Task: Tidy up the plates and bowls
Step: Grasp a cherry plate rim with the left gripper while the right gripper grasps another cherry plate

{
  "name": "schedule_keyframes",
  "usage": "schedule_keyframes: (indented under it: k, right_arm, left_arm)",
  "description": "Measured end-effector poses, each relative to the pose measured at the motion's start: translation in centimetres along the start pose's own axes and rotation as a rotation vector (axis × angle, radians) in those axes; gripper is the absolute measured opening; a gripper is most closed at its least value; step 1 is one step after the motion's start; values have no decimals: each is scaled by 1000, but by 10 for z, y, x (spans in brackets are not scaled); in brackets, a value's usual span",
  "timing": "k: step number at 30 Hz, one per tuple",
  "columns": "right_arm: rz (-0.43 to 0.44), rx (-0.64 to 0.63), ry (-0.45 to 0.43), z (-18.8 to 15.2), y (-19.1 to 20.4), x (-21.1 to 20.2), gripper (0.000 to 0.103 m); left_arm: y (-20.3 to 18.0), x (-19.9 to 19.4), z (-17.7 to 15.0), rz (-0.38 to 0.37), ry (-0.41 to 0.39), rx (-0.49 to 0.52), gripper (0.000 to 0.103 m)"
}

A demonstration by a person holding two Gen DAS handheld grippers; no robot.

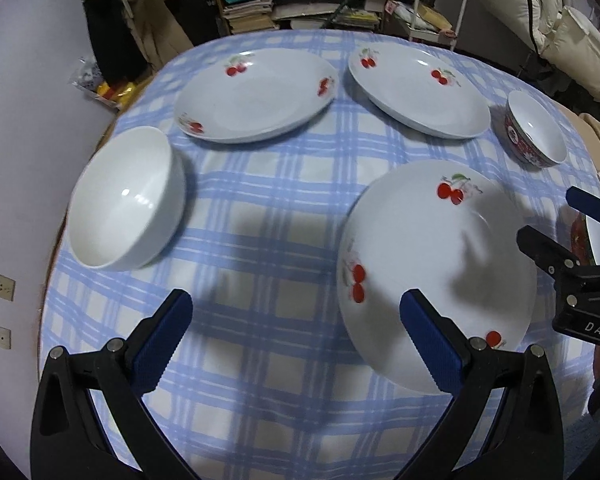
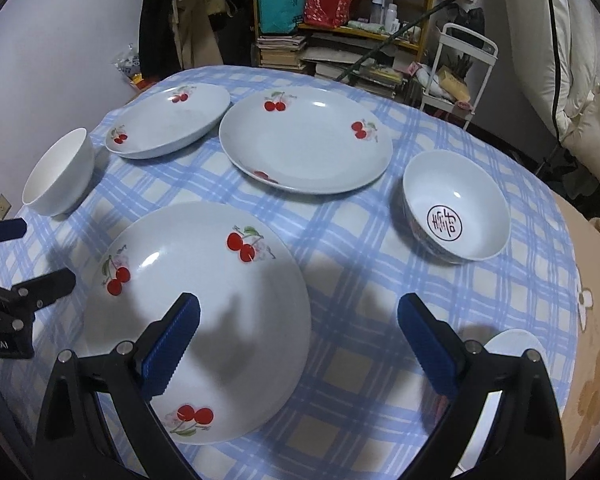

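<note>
Three white cherry-print plates lie apart on a blue checked tablecloth (image 2: 340,264): the nearest plate (image 2: 204,320) at the front, a second plate (image 2: 306,148) behind it, a third plate (image 2: 168,120) just beside that to the far left. A plain white bowl (image 2: 58,172) sits at the left edge, a patterned bowl (image 2: 456,210) at the right, and part of another dish (image 2: 512,344) shows behind the right finger. Nothing is stacked, so the sorting seems barely begun. The right gripper (image 2: 298,348) and left gripper (image 1: 296,346) hover over the cloth, jaws spread wide, holding nothing
</note>
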State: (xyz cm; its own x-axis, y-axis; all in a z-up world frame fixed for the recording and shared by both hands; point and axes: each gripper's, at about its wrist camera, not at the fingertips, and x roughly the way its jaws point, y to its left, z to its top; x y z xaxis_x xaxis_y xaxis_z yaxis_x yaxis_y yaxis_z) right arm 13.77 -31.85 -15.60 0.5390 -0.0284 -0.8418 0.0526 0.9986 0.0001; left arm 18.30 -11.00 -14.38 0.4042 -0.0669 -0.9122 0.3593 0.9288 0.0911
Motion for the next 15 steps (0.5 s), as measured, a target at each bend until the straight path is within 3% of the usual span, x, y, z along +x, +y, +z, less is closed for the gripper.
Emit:
schedule_keyframes:
  k: [2, 6, 8, 15]
  right_arm:
    - [6, 1, 2, -1, -1, 1, 93]
    - [6, -5, 31, -2, 0, 8, 85]
    - [20, 0, 53, -4, 0, 12, 71]
    - [42, 28, 104, -9, -4, 21, 55]
  left_arm:
    - [-2, 3, 0, -15, 7, 5, 92]
    - [-3, 11, -2, -50, 28, 1, 80]
    - [-2, 15, -3, -74, 41, -1, 71]
    - [3, 29, -4, -157, 89, -49, 45]
